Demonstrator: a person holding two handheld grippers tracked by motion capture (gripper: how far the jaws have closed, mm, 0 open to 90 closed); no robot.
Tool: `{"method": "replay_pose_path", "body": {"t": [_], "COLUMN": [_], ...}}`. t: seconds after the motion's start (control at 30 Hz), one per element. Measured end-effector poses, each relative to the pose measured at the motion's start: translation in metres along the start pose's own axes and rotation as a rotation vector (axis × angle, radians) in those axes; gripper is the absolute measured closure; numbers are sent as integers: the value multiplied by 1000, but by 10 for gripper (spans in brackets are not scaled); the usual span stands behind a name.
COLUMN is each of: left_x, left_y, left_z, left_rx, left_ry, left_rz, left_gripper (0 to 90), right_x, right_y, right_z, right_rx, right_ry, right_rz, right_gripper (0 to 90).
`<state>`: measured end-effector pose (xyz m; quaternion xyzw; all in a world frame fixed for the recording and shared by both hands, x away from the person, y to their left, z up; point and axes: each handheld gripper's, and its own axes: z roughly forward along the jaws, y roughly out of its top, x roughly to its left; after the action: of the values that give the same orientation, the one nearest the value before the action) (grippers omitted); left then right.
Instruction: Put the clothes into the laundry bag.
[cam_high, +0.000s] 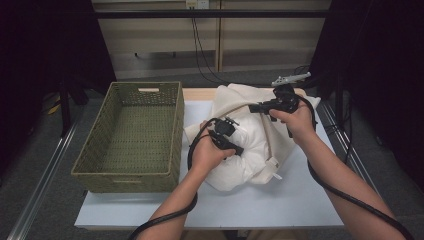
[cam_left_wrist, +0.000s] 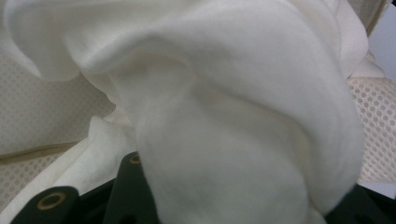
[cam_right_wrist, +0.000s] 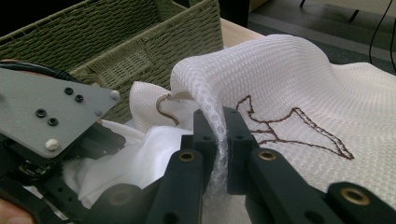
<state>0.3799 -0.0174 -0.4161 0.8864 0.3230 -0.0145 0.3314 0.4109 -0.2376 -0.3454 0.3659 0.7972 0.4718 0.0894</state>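
Note:
A white mesh bag (cam_high: 240, 97) with a brown stitched figure (cam_right_wrist: 299, 126) lies on the table to the right of the basket. My right gripper (cam_right_wrist: 220, 121) is shut on a raised fold of the bag's mesh edge, and it also appears at the bag's far side (cam_high: 257, 107). A soft white cloth (cam_left_wrist: 224, 116) bulges up between the jaws of my left gripper (cam_left_wrist: 243, 205), which is shut on it. That left gripper (cam_high: 234, 148) sits low at the bag's near left side, pressed into the cloth (cam_high: 250, 150). Its grey top plate (cam_right_wrist: 51, 112) lies just left of the mesh fold.
An empty green woven basket (cam_high: 125, 176) stands at the left of the white table (cam_high: 280, 200), its wall (cam_right_wrist: 140, 32) close behind the bag. A beige trim strap (cam_high: 268, 135) runs down the bag. Black cables trail from both hands toward the near edge.

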Motion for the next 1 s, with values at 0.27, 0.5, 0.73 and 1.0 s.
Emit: {"method": "replay_pose_path", "body": {"t": [0.27, 0.5, 0.73, 1.0], "left_x": [7, 6, 9, 10], "left_y": [9, 20, 21, 19], "left_z": [-10, -9, 5, 0], "left_rx": [-56, -141, -147, -142], "left_ry": [19, 67, 69, 92], "left_rz": [-45, -38, -47, -19], "left_gripper": [578, 582, 513, 119], "right_x": [2, -1, -3, -4], "right_y": [1, 1, 0, -3], "right_z": [-3, -7, -9, -8], "right_rx": [-4, -17, -14, -2], "right_ry": [8, 9, 7, -6], "right_rz": [-8, 1, 1, 2], "right_gripper": [865, 865, 865, 865]}}
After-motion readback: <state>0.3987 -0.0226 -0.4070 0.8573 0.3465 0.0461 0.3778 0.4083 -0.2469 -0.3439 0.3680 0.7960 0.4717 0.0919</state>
